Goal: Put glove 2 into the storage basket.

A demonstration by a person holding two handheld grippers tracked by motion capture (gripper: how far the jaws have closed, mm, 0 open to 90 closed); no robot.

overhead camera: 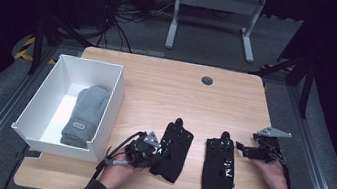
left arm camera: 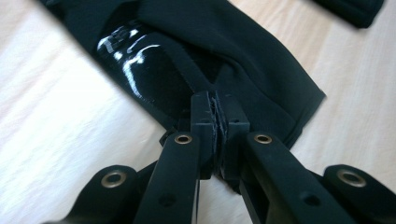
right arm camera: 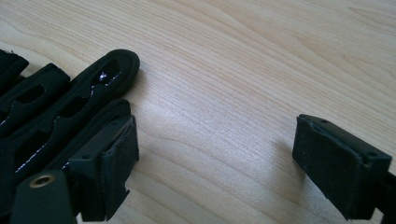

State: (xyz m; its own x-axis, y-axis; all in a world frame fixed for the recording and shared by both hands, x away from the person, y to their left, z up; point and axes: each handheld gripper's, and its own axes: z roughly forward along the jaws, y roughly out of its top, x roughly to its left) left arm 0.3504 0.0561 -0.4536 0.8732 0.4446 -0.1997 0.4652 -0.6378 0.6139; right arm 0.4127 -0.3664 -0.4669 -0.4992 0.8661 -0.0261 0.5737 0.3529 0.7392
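Observation:
Two black gloves with glossy print lie side by side on the wooden table. My left gripper (overhead camera: 158, 150) is shut on the left black glove (overhead camera: 174, 148), pinching the fabric near the cuff edge; in the left gripper view the pads (left arm camera: 203, 112) press together with a fold of this glove (left arm camera: 243, 60) between them. My right gripper (overhead camera: 240, 148) rests beside the right black glove (overhead camera: 219, 167), at its finger end. Its jaws stand wide open (right arm camera: 219, 154) over bare wood, with the glove's fingers (right arm camera: 60, 102) beside the left pad.
A white bin (overhead camera: 112, 111) stands at the table's left side and holds a grey mitten (overhead camera: 84, 115). The wooden table (overhead camera: 172, 92) has a round cable port (overhead camera: 207, 80) near its far edge. Beyond it are a desk frame and cables on the floor.

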